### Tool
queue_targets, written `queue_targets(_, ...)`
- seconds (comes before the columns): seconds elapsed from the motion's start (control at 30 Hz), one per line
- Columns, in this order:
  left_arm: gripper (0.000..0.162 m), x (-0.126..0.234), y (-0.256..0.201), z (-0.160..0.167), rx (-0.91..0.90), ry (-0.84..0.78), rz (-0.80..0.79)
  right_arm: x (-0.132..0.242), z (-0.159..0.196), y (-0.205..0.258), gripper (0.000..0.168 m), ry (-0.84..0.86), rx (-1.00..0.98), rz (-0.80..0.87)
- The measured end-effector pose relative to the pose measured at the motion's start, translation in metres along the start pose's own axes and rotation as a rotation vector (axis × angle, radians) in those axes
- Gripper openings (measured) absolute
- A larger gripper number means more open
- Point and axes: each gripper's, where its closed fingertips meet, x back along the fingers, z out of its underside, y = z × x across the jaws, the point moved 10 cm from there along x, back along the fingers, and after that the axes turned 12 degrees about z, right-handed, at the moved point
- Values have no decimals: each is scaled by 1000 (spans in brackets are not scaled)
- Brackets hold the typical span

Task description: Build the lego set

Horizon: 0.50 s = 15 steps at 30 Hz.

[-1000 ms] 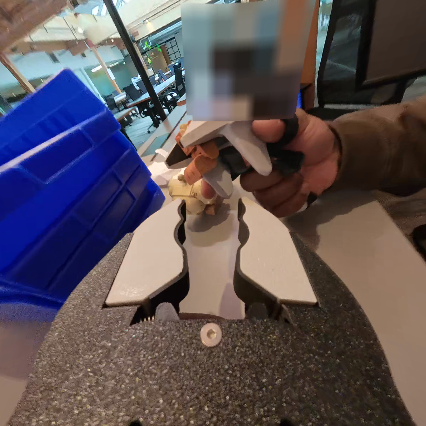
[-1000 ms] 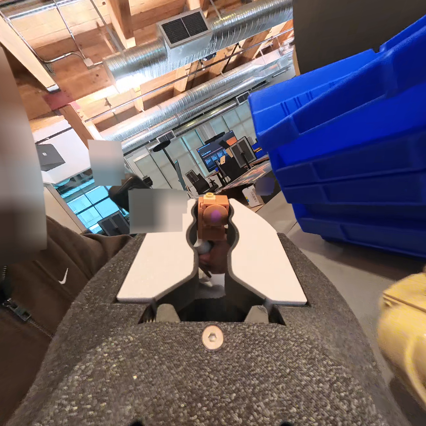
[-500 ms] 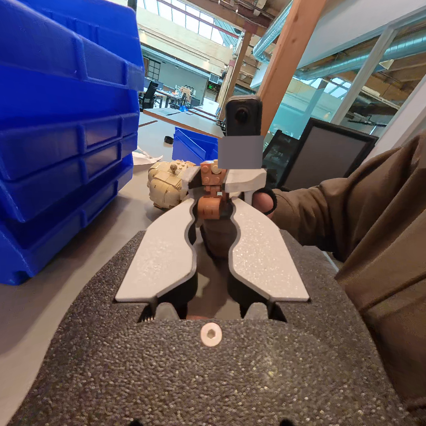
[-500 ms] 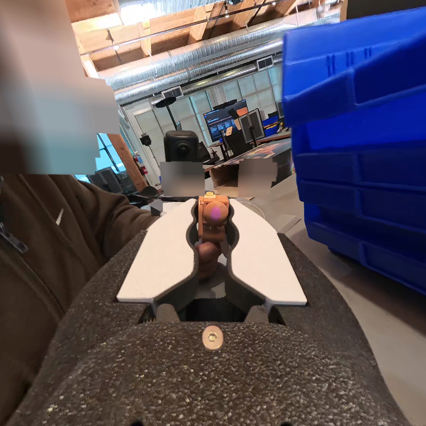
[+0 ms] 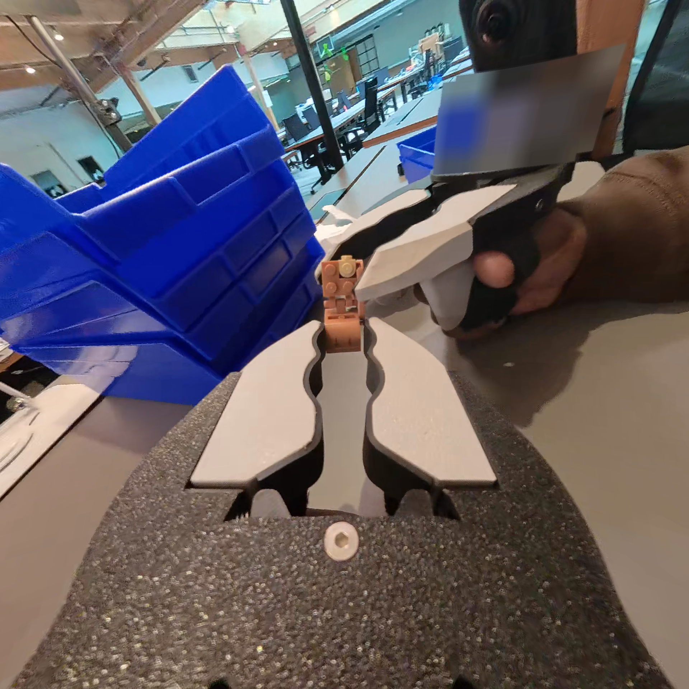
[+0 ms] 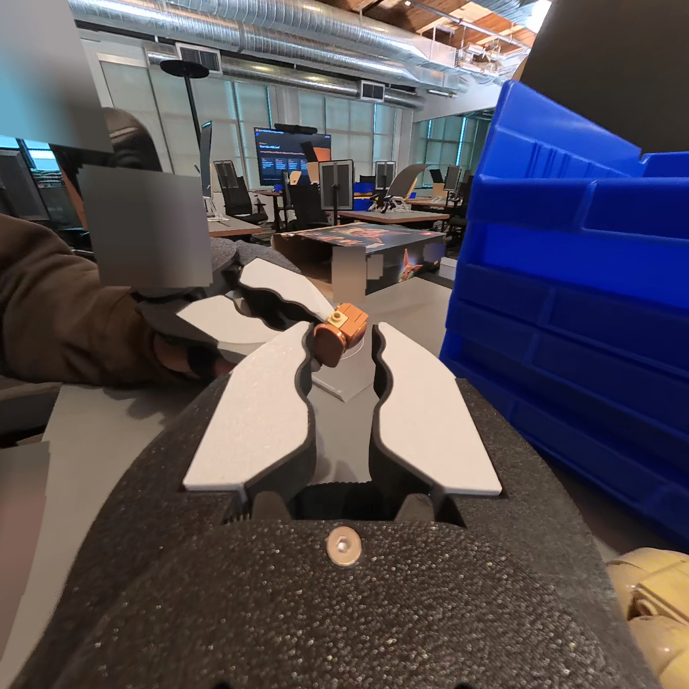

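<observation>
In the left wrist view, a stack of blue bins (image 5: pixel 167 261) stands at the left on the grey bench (image 5: pixel 559 391) and leans to one side. In the middle, the left hand-held gripper (image 5: pixel 343 330) pinches the lower block of a small orange lego piece (image 5: pixel 342 298) between its two fingertips. The piece stands upright above the bench, with a small tan stud on its upper part. To the right, the right hand-held gripper (image 5: pixel 343 287) comes in from the side, and its near fingertip lies just beside the upper part of the piece. A hand (image 5: pixel 522 276) with a brown sleeve (image 5: pixel 634 231) holds this gripper close above the bench.

In the right wrist view, a brown sleeve is at the left, and the left hand-held gripper reaches in from there with the orange piece at its tips. The piece looks tilted here and sits between the fingertips of the right hand-held gripper. The fingers of the right one are spread a little wider than the piece: the rounded part of the piece is against the left finger, and a thin strip of bench shows beside the right finger. Behind the piece, a dark printed box (image 6: pixel 358 246) lies on the bench. The blue bins fill the right side, and at the lower right edge there is a part of a tan lego model (image 6: pixel 652 615), blurred.
</observation>
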Motion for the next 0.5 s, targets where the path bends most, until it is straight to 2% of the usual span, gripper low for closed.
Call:
queue_targets(0.17,19,4,11,4,62,-15,-66,-5,1,-2,26,8,62,79)
queue_targets(0.27,19,9,19,6,106,-24,-121,-12,0,-6,17,58,230,324)
queue_targets(0.33,19,12,22,5,120,-40,-152,-22,-9,-7,14,140,437,476)
queue_targets(0.4,19,15,22,3,110,-54,-177,-36,-18,-9,4,291,623,602)
queue_targets(0.5,19,19,20,0,87,-65,-202,-58,-17,-14,0,555,692,651)
